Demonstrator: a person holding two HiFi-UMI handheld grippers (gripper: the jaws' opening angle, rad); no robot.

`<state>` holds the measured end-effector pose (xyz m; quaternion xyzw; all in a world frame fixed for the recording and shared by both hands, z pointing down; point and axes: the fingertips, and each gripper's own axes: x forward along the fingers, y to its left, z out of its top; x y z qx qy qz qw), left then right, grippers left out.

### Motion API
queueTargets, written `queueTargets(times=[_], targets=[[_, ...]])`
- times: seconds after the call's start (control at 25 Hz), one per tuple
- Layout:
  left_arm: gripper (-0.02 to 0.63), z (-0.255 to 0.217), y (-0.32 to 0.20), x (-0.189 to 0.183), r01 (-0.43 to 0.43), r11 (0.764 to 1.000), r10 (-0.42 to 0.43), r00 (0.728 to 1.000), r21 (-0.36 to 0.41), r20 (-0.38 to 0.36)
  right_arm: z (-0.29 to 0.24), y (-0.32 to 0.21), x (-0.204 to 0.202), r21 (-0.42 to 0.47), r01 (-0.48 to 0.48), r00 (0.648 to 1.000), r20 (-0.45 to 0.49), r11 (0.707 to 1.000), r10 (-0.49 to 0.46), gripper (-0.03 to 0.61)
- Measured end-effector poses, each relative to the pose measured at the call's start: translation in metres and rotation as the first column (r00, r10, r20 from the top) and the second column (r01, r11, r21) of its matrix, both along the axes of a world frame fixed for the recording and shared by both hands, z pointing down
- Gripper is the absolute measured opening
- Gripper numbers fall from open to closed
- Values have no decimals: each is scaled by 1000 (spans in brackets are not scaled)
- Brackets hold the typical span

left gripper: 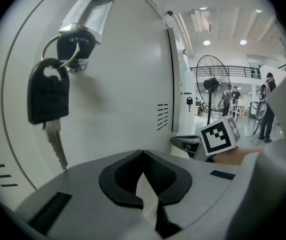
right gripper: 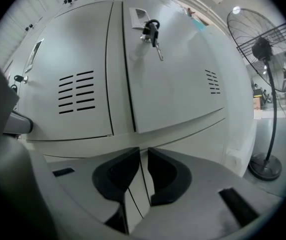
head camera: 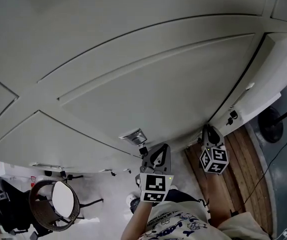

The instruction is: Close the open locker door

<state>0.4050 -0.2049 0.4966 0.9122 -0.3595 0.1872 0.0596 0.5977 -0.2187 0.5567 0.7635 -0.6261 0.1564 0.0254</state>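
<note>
A wall of pale grey locker doors (head camera: 133,74) fills the head view. One door carries a metal lock plate (head camera: 133,135) with a black-headed key (left gripper: 48,91) hanging from it. My left gripper (head camera: 153,156) is shut and empty, its tips just under that key. Further right, a second door (head camera: 263,79) with its own key (head camera: 232,118) is set off by a dark gap along its left edge. My right gripper (head camera: 209,133) points at the lockers beside that gap. Its jaws stand a narrow slit apart with nothing between them (right gripper: 143,151). That door's key (right gripper: 152,31) hangs above them.
A standing fan (right gripper: 267,49) is at the right end of the lockers, its base (head camera: 272,124) on the floor. A round wicker chair (head camera: 55,204) sits at the lower left. Wooden floorboards (head camera: 243,184) run under the right gripper. People stand far off (left gripper: 267,104).
</note>
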Motion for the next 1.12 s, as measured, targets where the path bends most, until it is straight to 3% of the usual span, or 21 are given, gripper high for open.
queueTargets(times=[0.6, 0.84, 1.12], targets=[[4, -3, 8, 1, -11, 1000, 11, 1000, -1, -14, -11, 12, -8, 30, -6, 1000, 12, 1000, 6, -8], [5, -11, 21, 20, -126, 992, 126, 992, 11, -18, -39, 55, 1, 50, -86, 995, -40, 995, 88, -8], [5, -32, 41, 41, -258, 965, 260, 964, 38, -61, -82, 115, 0, 82, -201, 969, -132, 976, 211, -8]])
